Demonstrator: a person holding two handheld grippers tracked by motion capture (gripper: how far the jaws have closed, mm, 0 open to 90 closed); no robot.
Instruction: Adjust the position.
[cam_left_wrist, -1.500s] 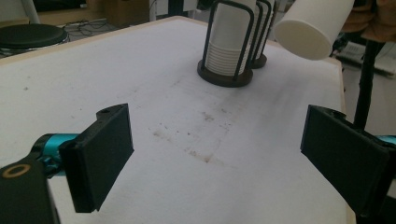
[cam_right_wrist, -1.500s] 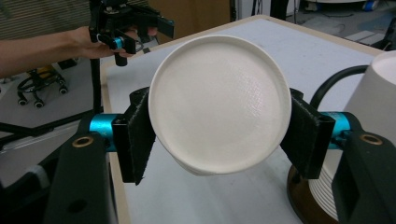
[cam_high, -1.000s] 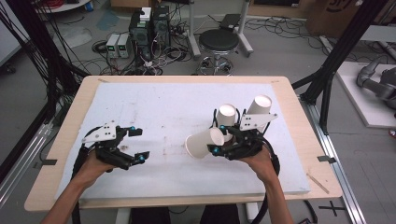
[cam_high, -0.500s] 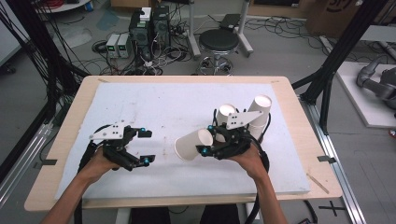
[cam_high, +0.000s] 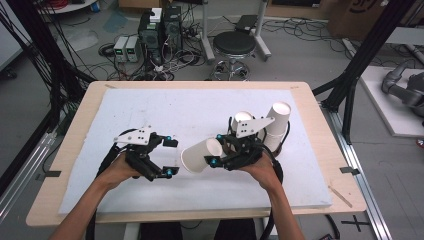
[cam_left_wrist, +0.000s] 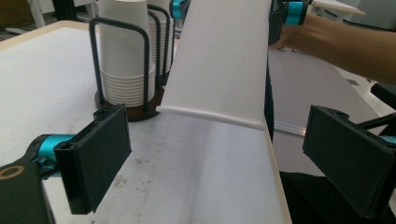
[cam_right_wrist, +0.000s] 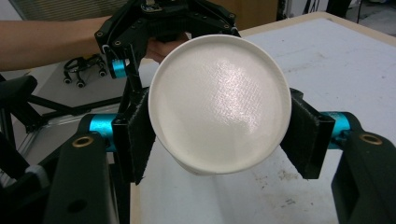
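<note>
A white paper cup (cam_high: 199, 156) lies on its side above the table, its mouth towards my left gripper. My right gripper (cam_high: 216, 149) is shut on it near the base. In the right gripper view the cup's round base (cam_right_wrist: 219, 102) sits between both pads. My left gripper (cam_high: 173, 156) is open, and its jaws have just been opening. In the left gripper view the cup's rolled rim (cam_left_wrist: 219, 116) hangs about level with the fingertips (cam_left_wrist: 102, 149). Neither pad touches it.
A dark wire rack (cam_high: 280, 145) behind my right hand holds two stacks of white cups (cam_high: 277, 117), also seen as the stack (cam_left_wrist: 123, 60). A white mat (cam_high: 150, 110) covers the wooden table (cam_high: 200, 84). Stool, boxes and cables lie on the floor beyond.
My right gripper has carried the cup leftward. My left gripper has moved right towards the cup's mouth, and its jaws stand wider apart.
</note>
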